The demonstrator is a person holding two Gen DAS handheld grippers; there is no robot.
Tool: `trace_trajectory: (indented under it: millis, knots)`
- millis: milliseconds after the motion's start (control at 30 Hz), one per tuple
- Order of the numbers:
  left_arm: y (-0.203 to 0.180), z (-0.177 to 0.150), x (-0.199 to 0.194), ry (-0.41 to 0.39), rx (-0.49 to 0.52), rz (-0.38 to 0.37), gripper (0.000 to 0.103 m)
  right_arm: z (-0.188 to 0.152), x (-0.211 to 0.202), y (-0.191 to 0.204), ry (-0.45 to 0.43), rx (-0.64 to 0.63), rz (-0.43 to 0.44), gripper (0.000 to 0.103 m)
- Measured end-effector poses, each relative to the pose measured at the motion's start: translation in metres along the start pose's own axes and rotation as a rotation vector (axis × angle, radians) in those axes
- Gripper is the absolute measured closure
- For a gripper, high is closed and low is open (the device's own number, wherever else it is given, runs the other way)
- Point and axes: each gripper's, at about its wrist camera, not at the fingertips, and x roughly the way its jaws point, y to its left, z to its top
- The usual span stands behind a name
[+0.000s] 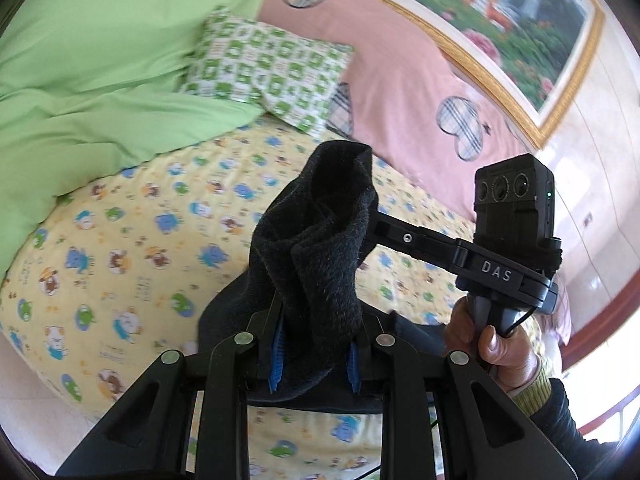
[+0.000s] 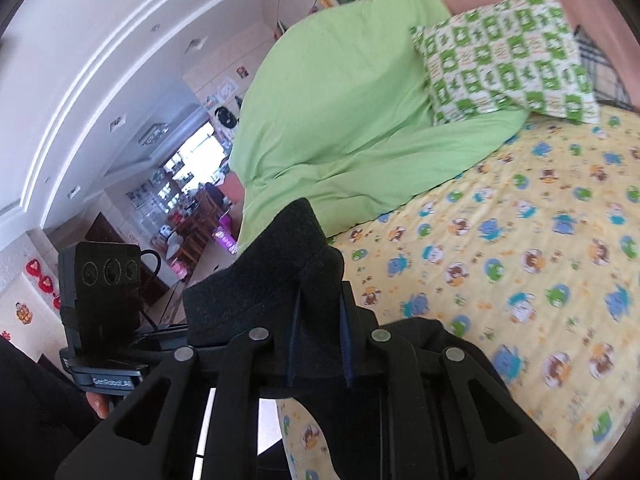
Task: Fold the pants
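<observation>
Yellow cartoon-print bed sheet below, green duvet and checked pillow behind. Black pants lifted clear of bed, bunched between both grippers. Left gripper jaws clamped on fabric; right gripper jaws likewise clamped on pants.

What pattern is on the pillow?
Green-and-white checked squares on the pillow; clearest in the right wrist view.

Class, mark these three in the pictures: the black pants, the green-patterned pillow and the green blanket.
black pants (image 1: 320, 264), left wrist view, on the bunched fleece above the gripper.
green-patterned pillow (image 2: 508, 68), right wrist view, on its middle.
green blanket (image 2: 340, 120), right wrist view, on its heaped middle.
</observation>
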Motion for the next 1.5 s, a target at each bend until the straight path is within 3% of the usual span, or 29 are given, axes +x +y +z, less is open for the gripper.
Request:
trace_trajectory:
  millis: [200,800,1333,1500]
  knots:
    - [-0.04,-0.008,0.014,0.039,0.055,-0.051,0.079,-0.019,-0.042,-0.011,-0.06,0.029,-0.02,0.085]
    - [-0.124,-0.036,0.068,0.168,0.234,-0.089,0.079,-0.077,-0.124,-0.056,-0.195,0.144,-0.063,0.085]
    - [-0.143,-0.059,0.105,0.244,0.265,-0.102,0.078,-0.117,-0.148,-0.09,-0.217,0.244,-0.106,0.085]
    - [-0.143,-0.067,0.116,0.262,0.269,-0.114,0.068,-0.127,-0.153,-0.093,-0.205,0.27,-0.166,0.08]
